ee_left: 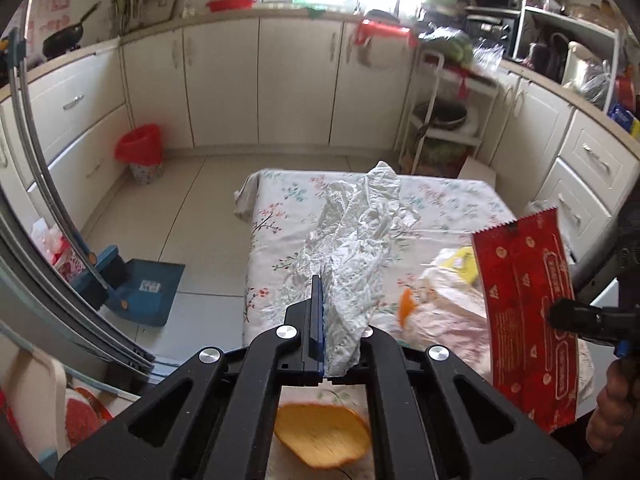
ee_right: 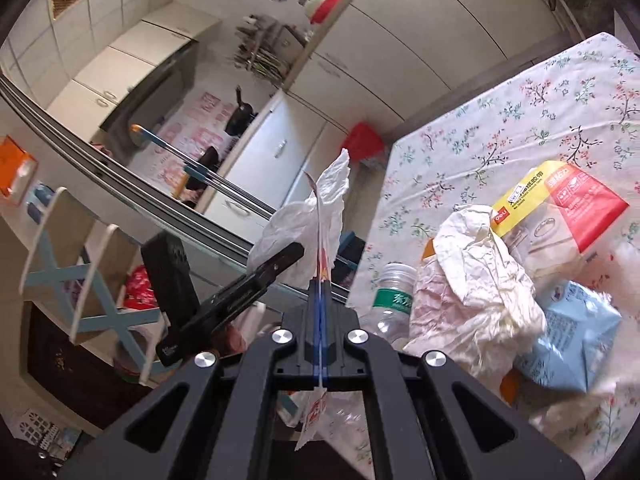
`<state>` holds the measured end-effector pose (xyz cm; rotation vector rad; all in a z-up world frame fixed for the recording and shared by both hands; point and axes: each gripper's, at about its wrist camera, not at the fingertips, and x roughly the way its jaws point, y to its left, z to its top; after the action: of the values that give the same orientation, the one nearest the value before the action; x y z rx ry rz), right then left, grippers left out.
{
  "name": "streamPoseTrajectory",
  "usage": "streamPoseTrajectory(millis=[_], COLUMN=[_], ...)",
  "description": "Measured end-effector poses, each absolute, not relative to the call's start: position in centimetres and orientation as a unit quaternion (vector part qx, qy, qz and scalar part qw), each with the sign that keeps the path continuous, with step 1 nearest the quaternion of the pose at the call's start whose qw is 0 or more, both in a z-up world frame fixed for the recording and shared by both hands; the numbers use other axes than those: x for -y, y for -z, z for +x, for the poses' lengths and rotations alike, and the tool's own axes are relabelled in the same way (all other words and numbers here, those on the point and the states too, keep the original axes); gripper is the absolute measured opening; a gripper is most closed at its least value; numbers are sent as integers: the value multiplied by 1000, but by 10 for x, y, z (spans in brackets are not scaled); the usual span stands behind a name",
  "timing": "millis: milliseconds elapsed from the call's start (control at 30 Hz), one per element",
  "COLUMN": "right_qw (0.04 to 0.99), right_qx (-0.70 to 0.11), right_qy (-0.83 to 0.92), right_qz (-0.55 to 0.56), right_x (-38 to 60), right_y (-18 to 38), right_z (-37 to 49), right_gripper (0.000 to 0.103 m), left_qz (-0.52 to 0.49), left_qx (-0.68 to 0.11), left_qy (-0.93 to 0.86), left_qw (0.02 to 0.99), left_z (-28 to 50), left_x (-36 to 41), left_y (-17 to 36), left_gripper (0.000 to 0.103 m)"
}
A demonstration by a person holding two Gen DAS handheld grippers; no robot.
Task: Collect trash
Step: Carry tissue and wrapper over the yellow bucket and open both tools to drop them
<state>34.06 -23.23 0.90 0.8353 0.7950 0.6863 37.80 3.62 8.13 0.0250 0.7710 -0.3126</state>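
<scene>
Home kitchen: cream cabinets (ee_left: 296,80), frying pan (ee_left: 66,36), floral-clothed table (ee_left: 280,216).

Trash pile (ee_right: 500,280) crowds tbl near side, far tablecloth (ee_left: 440,200) open, floor left clear

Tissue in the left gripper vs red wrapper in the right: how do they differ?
The tissue is white, crumpled and bulky; the red wrapper is flat, glossy and printed. The tissue bunches up between the left gripper's fingers, while the wrapper hangs as a thin sheet, seen edge-on from the right gripper. Both are pinched and held off the table.
</scene>
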Motion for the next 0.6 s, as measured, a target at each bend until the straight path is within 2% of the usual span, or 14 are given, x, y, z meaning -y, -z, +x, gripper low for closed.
streamPoseTrajectory(millis=[300, 600], right_qw=[771, 764], right_qx=[-341, -320], right_qy=[-336, -342], right_qz=[420, 444], right_x=[245, 256], right_y=[-22, -27], right_z=[282, 199], right_gripper=[1, 1], left_qz=[38, 7], left_qx=[-343, -355], left_qy=[167, 178], left_qw=[923, 918], left_z=[284, 184], left_x=[-8, -7], left_y=[-96, -92], left_gripper=[0, 0])
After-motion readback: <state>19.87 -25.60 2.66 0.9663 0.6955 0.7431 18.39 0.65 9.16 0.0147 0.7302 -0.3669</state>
